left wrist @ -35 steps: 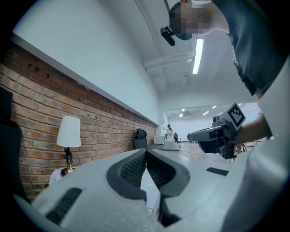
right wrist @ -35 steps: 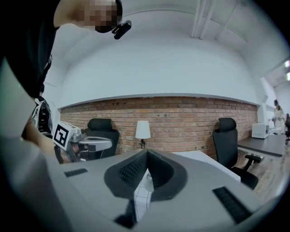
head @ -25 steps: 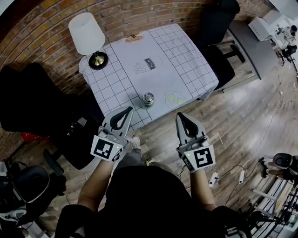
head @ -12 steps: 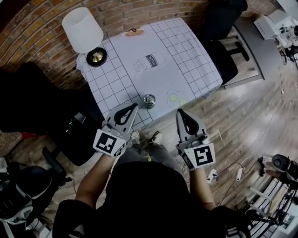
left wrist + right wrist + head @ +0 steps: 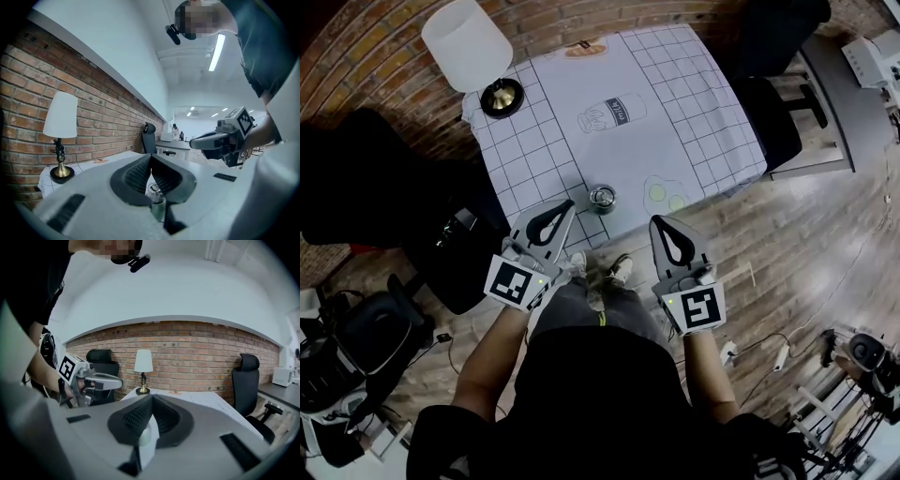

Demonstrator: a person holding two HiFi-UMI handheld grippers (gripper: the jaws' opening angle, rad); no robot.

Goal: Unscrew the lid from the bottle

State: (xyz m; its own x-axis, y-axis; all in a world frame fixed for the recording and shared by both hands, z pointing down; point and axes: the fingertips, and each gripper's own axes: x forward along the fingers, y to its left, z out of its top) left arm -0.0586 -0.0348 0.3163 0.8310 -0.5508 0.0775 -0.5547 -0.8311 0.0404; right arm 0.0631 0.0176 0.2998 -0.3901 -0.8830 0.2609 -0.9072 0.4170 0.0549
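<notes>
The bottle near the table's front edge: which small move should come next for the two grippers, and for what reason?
Probably open the left gripper and ease it forward around the bottle. Both it and the right gripper are shut and hold nothing. The bottle stands untouched on the table, its lid on, and in the head view the left gripper's tip is the nearer one.

A checked-cloth table [image 5: 680, 112] bears a white lamp [image 5: 469, 47] and a small bottle [image 5: 602, 198].
</notes>
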